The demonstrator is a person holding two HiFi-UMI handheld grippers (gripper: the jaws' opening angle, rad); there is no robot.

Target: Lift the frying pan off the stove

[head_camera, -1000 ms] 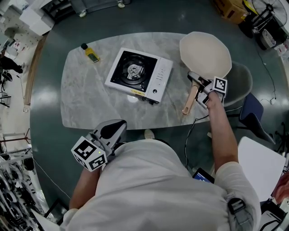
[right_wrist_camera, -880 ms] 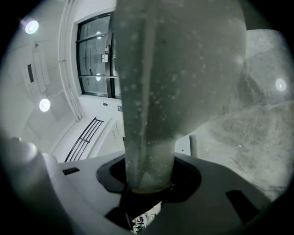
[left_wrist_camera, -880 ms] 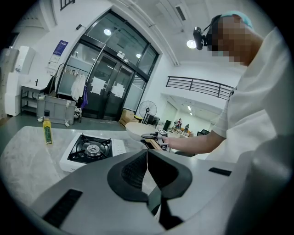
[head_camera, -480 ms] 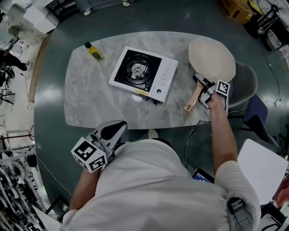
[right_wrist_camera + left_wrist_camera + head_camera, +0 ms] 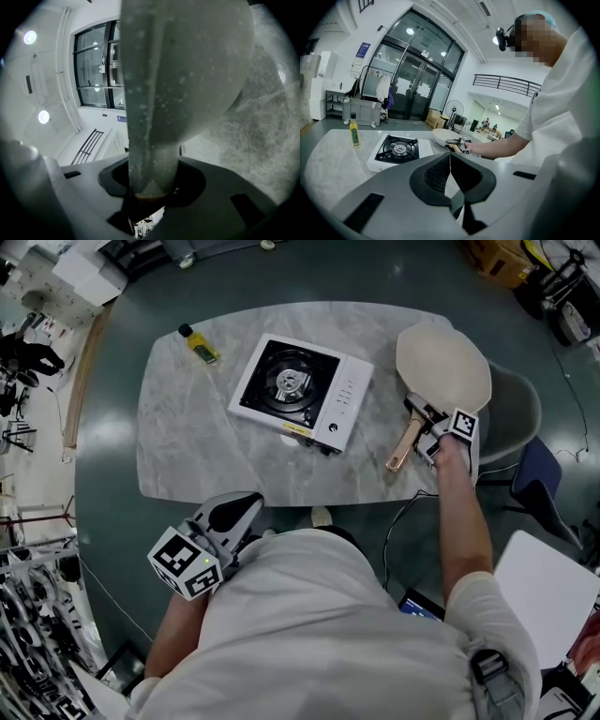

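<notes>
The lift itself looks done: the portable gas stove (image 5: 323, 404) stands bare near the middle of the marble desk (image 5: 187, 446), its burner (image 5: 289, 382) uncovered, and the cream frying pan (image 5: 442, 362) is well apart from it at the desk's right end, its far rim reaching over the edge toward a grey chair (image 5: 520, 413); what seems left, by my judgement, is only to set the pan down and let go, if that is wanted at all; whether the pan's base already rests on the desk or hangs just above it I cannot tell from the head view.

The right tool (image 5: 419, 424) is clamped on the pan at the neck where the bowl meets the wooden handle (image 5: 401, 448); in the right gripper view the speckled neck fills the gap between the jaws, which stand part-way apart and press on it from both sides, so the bowl extends away from the right tool and the handle's free end points back toward the person.

The left tool (image 5: 225, 521) is held low by the person's body at the near desk edge, far from the pan; its jaws are closed together with nothing between them.
</notes>
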